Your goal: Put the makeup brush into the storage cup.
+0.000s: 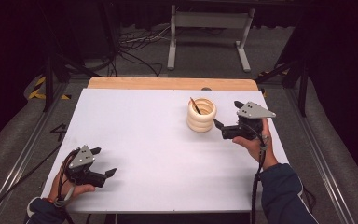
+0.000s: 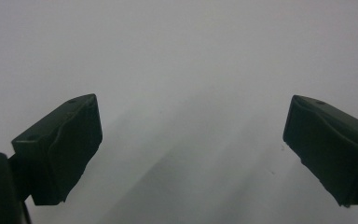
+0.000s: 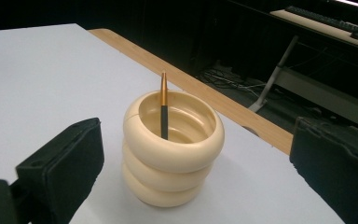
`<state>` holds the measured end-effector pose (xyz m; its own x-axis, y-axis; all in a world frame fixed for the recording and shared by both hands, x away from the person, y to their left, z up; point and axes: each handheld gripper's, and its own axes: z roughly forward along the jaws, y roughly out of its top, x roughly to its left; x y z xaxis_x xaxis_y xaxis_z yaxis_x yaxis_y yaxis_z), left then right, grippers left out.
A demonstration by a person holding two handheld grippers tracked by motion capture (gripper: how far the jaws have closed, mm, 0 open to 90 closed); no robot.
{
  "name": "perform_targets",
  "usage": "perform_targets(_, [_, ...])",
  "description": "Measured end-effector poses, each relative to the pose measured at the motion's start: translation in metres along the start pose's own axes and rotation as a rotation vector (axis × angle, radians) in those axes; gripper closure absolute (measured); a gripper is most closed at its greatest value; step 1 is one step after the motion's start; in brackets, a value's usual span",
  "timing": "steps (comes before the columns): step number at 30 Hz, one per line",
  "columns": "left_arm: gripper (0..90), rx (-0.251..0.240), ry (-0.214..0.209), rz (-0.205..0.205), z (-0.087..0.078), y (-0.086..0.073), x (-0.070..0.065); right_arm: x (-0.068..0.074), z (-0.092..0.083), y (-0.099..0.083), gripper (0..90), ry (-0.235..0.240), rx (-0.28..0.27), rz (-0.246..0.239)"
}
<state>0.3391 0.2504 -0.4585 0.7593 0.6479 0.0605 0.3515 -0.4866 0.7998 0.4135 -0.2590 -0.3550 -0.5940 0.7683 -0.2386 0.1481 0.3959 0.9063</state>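
1. The thing in hand is a cream ribbed pen holder (image 1: 201, 115) standing upright on the white bench (image 1: 144, 154), toward its far right part. A pen (image 3: 163, 106) with a gold top and dark barrel stands inside it, leaning against the inner wall.

2. The right gripper (image 1: 224, 120) sits just beside the holder, on its right side in the high view, pointed at it. Its fingers (image 3: 60, 170) are spread wide and hold nothing; in the right gripper view the holder sits between them but farther off, untouched.

3. The left gripper (image 1: 103, 162) rests low over bare bench at the near left, well apart from the holder. Its fingers (image 2: 58, 147) are also wide open and empty.

4. Judged from this, the step is the approach of the right gripper to the holder or its pen.

5. The next move probably calls for either raising the fingers above the rim to pinch the pen's gold top, or advancing to straddle the holder before closing. Care is needed not to tip the holder.
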Motion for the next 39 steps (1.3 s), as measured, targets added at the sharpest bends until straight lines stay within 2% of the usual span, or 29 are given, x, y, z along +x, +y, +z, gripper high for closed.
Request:
perform_targets(13, [5.4,0.001,0.003,0.002,0.0,0.0,0.0,0.003,-0.01,-0.009,3.5,-0.011,0.028,-0.034])
perform_targets(19, [5.4,0.004,0.001,0.003,0.001,0.0,0.0,0.003,-0.017,-0.013,3.5,-0.003,0.018,-0.024])
perform_targets(39, [5.3,0.005,0.005,0.007,0.001,0.001,-0.002,0.011,-0.033,-0.032,3.6,-0.018,0.037,-0.071])
